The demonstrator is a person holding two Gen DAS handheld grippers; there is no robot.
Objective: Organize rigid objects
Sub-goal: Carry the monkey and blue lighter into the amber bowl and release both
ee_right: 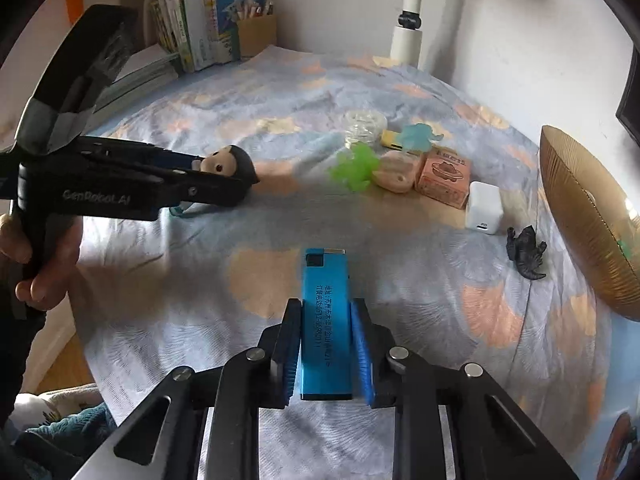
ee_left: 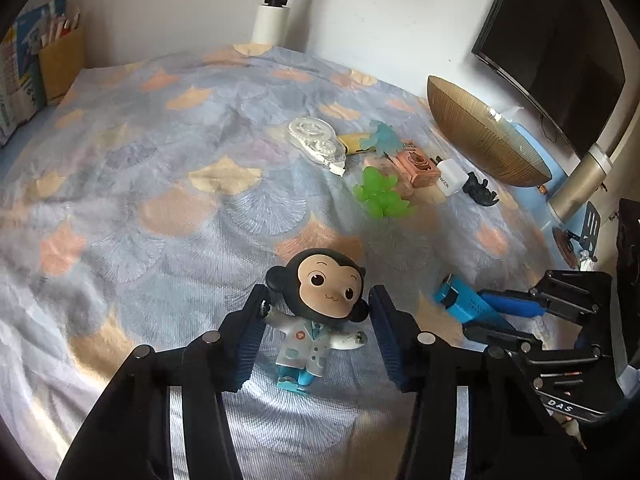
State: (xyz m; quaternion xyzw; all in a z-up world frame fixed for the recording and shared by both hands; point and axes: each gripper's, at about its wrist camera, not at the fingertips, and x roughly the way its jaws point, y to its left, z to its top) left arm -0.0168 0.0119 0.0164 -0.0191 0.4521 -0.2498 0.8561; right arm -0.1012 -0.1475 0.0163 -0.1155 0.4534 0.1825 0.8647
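Nearest our right camera, we find the right gripper (ee_right: 326,344) clamped tight on a blue lighter (ee_right: 326,320) above the patterned cloth (ee_right: 400,272). Our left gripper (ee_left: 318,320) stands narrowed around a monkey figurine (ee_left: 318,304), pads at its head and outstretched arms; firm contact we cannot confirm. Further objects lie clustered beside a gold bowl (ee_left: 480,132): green toy (ee_left: 380,194), white charger (ee_left: 450,178), black figure (ee_left: 480,192).

Blue-grey bedspread (ee_left: 168,184) patterned with peach fan shapes, bright blue lighter (ee_right: 326,320), ribbed gold bowl (ee_left: 480,140), translucent green toy (ee_left: 380,194).
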